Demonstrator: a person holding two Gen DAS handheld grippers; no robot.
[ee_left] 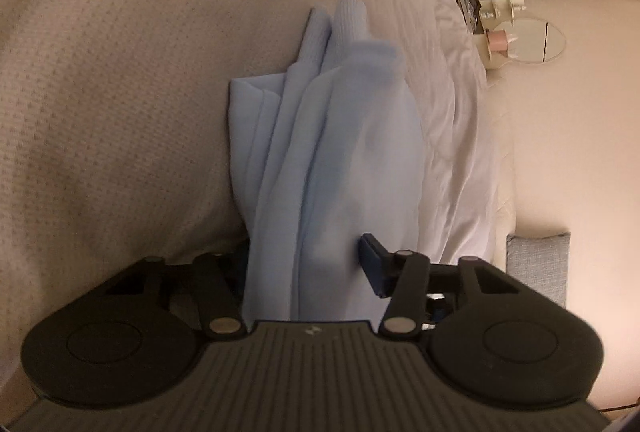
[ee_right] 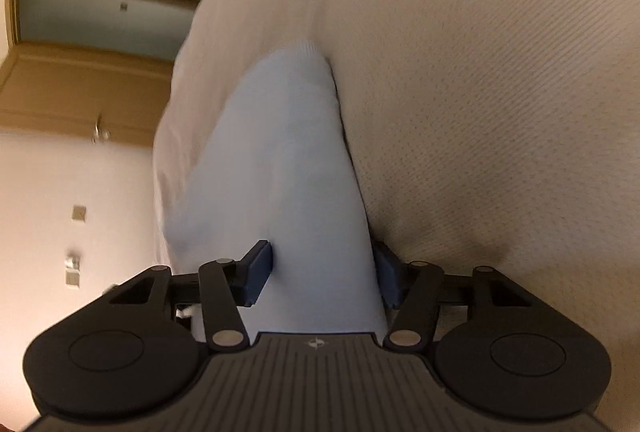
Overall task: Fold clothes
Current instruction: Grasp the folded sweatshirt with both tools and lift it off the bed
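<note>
A light blue garment [ee_left: 320, 136] lies bunched in long folds on the beige textured bedspread [ee_left: 120, 92], with a ribbed cuff at its far end. My left gripper [ee_left: 304, 252] is shut on the near end of the bundle. Its right pad [ee_left: 370, 262] presses the cloth, while the left pad is mostly hidden behind the fabric. In the right wrist view the same garment [ee_right: 280, 160] runs away from me as one thick roll. My right gripper [ee_right: 322, 260] is shut on it, both dark blue pads [ee_right: 260, 268] touching its sides.
White bedding [ee_left: 452, 104] lies to the right of the garment. A small table with a pink cup [ee_left: 500, 40] stands beyond the bed, and a grey cushion [ee_left: 538, 264] is at the right. A wooden door [ee_right: 80, 92] and wall switches [ee_right: 78, 212] appear left in the right wrist view.
</note>
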